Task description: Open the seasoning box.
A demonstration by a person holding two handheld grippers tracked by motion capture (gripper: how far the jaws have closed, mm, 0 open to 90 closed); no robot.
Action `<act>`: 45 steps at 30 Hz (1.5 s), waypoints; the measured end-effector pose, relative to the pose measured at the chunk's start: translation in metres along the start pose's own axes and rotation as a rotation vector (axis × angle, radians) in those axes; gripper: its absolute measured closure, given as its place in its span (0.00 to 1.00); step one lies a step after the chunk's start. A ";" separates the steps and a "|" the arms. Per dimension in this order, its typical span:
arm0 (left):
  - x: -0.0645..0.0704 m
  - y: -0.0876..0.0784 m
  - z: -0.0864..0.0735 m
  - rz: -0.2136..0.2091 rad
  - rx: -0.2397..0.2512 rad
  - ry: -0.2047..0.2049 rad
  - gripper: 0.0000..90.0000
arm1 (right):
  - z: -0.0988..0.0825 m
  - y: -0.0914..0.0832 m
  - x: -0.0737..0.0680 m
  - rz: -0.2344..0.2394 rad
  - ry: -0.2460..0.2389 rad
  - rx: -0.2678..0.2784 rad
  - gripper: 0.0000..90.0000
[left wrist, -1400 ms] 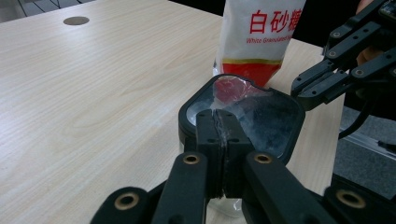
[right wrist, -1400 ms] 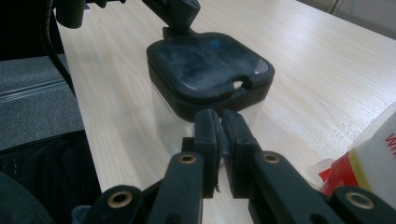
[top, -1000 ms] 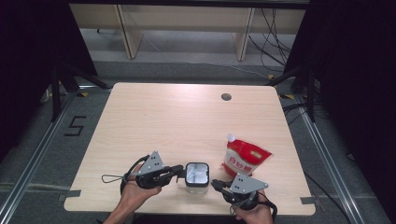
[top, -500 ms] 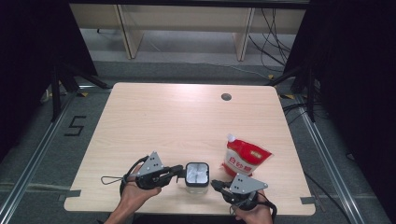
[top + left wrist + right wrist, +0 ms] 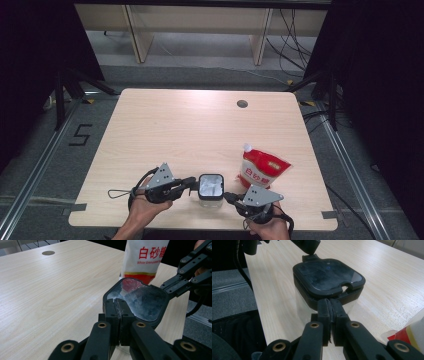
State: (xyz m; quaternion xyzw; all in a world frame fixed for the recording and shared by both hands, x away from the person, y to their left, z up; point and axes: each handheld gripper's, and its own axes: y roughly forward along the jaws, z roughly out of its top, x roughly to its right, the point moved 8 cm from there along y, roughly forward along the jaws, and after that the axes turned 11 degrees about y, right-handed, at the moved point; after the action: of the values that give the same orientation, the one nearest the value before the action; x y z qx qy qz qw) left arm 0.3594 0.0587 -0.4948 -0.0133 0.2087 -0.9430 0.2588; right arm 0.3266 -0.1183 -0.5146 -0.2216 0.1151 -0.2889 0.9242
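Pale wooden table (image 5: 200,130) carries a lidded clear container (image 5: 210,189) beside the white sugar bag (image 5: 262,170); both the left hand-held gripper (image 5: 192,183) and the right hand-held gripper (image 5: 228,197) pinch its black lid (image 5: 328,276) tabs with jaws together, so lift evenly.

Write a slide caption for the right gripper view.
Right gripper, jaws shut, meets the black lid rim of a clear container on the wooden table.
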 end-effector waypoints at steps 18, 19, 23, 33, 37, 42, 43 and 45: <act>0.002 -0.012 -0.012 -0.114 -0.048 0.016 0.52 | 0.011 -0.001 -0.003 0.004 -0.004 0.023 0.98; 0.001 -0.011 -0.015 -0.110 -0.057 0.022 0.48 | 0.013 -0.001 -0.003 0.000 0.002 0.021 0.98; -0.001 -0.005 -0.031 -0.102 -0.107 0.021 0.44 | 0.015 -0.001 -0.002 -0.002 -0.019 0.031 0.98; -0.005 0.010 -0.048 -0.116 -0.148 0.100 0.50 | 0.022 -0.002 -0.004 -0.002 -0.018 0.044 0.98; -0.008 0.014 -0.049 -0.113 -0.118 0.084 0.55 | 0.026 -0.003 -0.006 -0.003 -0.003 0.048 0.98; -0.006 0.017 -0.050 -0.135 -0.114 0.112 0.63 | 0.030 -0.002 -0.007 -0.002 -0.026 0.058 0.98; -0.004 0.018 -0.050 -0.143 -0.110 0.114 0.66 | 0.032 -0.001 -0.007 -0.009 -0.019 0.073 0.98; -0.003 0.019 -0.049 -0.140 -0.107 0.120 0.67 | 0.033 -0.001 -0.008 -0.005 -0.025 0.074 0.98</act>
State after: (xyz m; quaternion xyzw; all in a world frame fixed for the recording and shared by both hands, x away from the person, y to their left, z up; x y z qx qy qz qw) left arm 0.3646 0.0648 -0.5473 0.0150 0.2726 -0.9454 0.1781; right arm 0.3310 -0.1033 -0.4849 -0.1912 0.0921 -0.2922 0.9325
